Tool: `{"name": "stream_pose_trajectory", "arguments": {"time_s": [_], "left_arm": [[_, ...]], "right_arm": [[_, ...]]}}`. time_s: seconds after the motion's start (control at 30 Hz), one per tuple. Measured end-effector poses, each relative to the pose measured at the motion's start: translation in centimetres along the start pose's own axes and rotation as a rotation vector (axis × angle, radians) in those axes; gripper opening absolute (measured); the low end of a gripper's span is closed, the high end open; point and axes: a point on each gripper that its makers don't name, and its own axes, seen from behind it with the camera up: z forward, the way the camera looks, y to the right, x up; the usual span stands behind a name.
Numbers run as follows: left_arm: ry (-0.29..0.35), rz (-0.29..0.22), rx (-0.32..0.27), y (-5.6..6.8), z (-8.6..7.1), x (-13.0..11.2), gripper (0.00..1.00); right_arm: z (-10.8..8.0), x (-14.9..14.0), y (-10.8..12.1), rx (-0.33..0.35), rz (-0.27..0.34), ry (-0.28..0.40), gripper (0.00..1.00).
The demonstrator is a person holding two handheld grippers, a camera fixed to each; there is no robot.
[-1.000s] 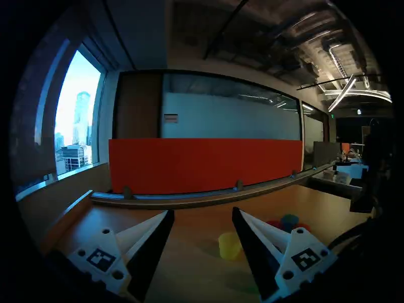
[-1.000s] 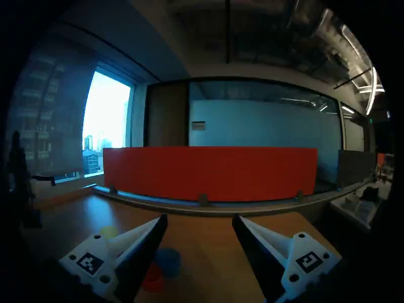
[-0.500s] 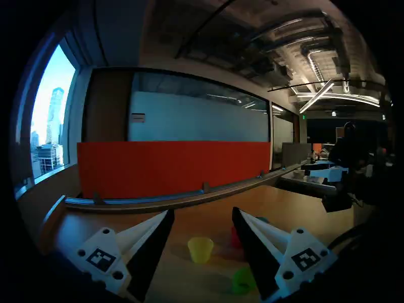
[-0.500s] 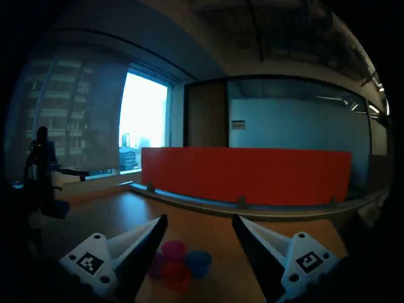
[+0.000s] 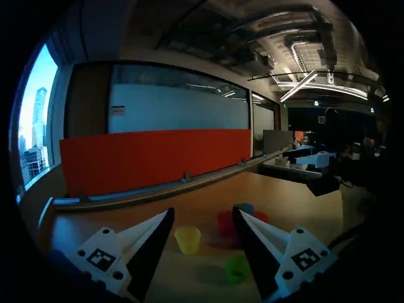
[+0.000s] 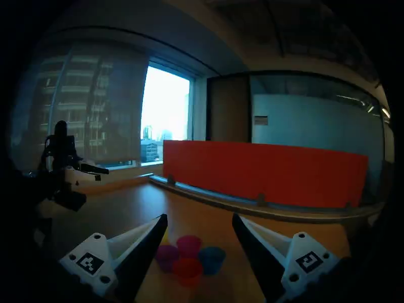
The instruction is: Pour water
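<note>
The left gripper was wide open and held nothing above the table. The left gripper view caught a green cup nearest, by the right finger. Next came a yellow cup between the fingers, then a red cup and a blue cup beyond. The right gripper, equally wide and empty, hung near the cluster. The right gripper view added a purple cup and a pink cup, both upright. Whether any cup held water could not be told. Farthest stood the divider and the window.
</note>
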Motion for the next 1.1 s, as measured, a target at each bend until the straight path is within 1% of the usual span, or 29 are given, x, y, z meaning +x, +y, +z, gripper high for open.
{"name": "stream_pose_trajectory", "arguments": {"time_s": [0.1, 0.27, 0.37, 0.5, 0.63, 0.77, 0.87, 1.1], "left_arm": [[-0.044, 0.017, -0.029, 0.6, 0.1, -1.4, 0.84], [-0.116, 0.062, -0.071, 1.5, 0.1, -3.8, 0.84], [-0.159, 0.083, -0.11, 2.4, 0.2, -5.3, 0.84], [-0.206, 0.104, -0.159, 3.5, 0.5, -7.0, 0.84], [-0.245, 0.118, -0.192, 4.2, 0.6, -8.3, 0.84], [-0.274, 0.131, -0.216, 4.6, 0.7, -9.2, 0.84], [-0.293, 0.138, -0.226, 4.7, 0.7, -10.0, 0.84], [-0.341, 0.143, -0.248, 5.2, 0.8, -12.4, 0.84]], "right_arm": [[0.0, -0.2, -0.2, 0.012, 0.002, -0.011, 0.99], [0.0, -0.5, -0.2, 0.025, -0.002, -0.031, 0.99], [0.1, -0.8, -0.3, 0.032, -0.012, -0.043, 0.99], [0.3, -1.2, -0.4, 0.04, -0.026, -0.06, 0.99], [0.5, -1.6, -0.5, 0.044, -0.043, -0.071, 0.99], [0.8, -1.8, -0.4, 0.041, -0.058, -0.076, 0.99], [0.9, -1.8, -0.1, 0.03, -0.063, -0.074, 0.99], [1.2, -2.4, 0.1, 0.032, -0.047, -0.084, 0.99]]}}
